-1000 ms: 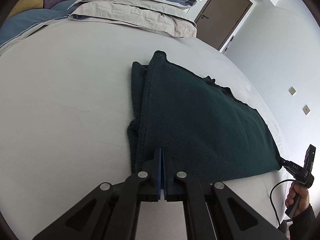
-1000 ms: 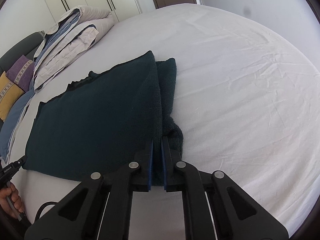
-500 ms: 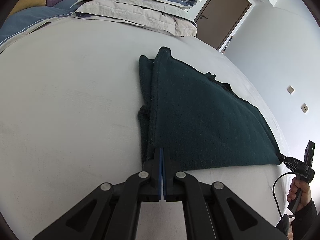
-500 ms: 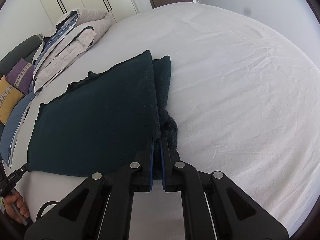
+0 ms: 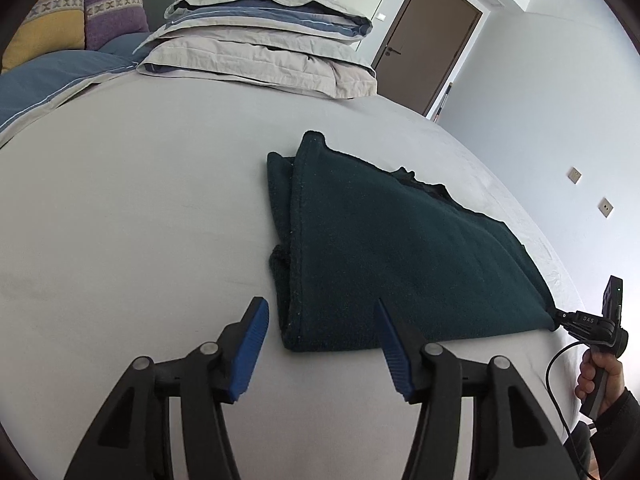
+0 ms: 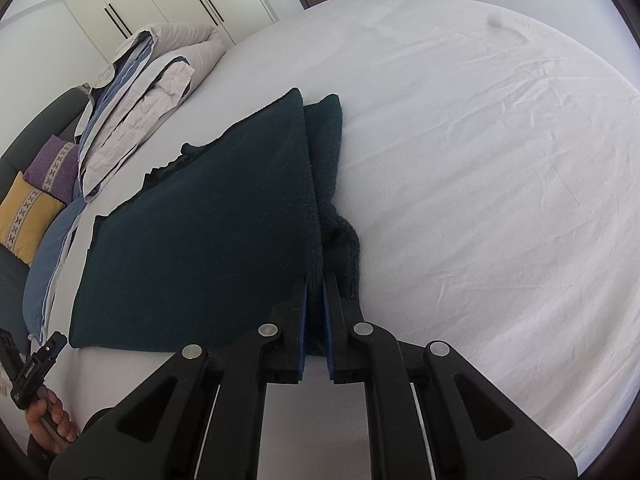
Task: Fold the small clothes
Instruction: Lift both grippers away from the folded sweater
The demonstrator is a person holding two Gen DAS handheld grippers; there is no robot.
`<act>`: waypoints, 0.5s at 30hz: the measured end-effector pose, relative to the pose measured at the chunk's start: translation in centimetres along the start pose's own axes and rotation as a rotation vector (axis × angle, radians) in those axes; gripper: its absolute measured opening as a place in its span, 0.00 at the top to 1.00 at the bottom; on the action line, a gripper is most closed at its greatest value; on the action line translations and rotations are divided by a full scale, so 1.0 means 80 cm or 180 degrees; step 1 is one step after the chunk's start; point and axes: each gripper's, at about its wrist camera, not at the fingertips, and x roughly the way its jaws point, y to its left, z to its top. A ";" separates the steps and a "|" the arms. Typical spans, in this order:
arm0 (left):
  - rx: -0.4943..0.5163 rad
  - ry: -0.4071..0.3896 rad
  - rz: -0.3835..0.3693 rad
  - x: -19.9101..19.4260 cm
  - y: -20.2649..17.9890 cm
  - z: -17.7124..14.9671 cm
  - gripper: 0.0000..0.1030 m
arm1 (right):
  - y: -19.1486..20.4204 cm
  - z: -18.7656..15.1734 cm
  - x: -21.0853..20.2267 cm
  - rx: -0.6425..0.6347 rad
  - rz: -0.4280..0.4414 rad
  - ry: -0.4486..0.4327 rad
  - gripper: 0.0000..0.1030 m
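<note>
Here there is one dark green garment [image 5: 404,252], folded, lying flat on the white bed sheet [image 5: 132,216] approx. in the middle. Two grippers: the left gripper [image 5: 318,312] has just been opening, its blue pads now spread w/ the garment's near corner between them but not pressed; the right gripper [image 6: 315,300] has its pads pressed together, pinching the garment's other near corner. Behind: one pile of folded bedding [image 5: 264,52], two cushions, one yellow [image 5: 44,36] & one purple [image 5: 114,14], and one brown door [image 5: 428,40]. Nothing blocks the garment.
</note>
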 end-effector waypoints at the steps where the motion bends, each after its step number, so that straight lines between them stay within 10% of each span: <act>1: 0.0055 0.0067 0.0035 0.006 -0.003 0.002 0.52 | 0.003 0.000 0.001 -0.0043 -0.0025 0.0002 0.93; 6: 0.0005 0.0248 0.0155 0.033 0.005 0.007 0.93 | 0.011 0.001 0.005 -0.0142 -0.0096 0.0024 0.93; 15: -0.0076 0.0182 0.0118 0.019 0.014 -0.004 0.94 | 0.024 0.001 -0.005 -0.0227 -0.0258 0.0010 0.96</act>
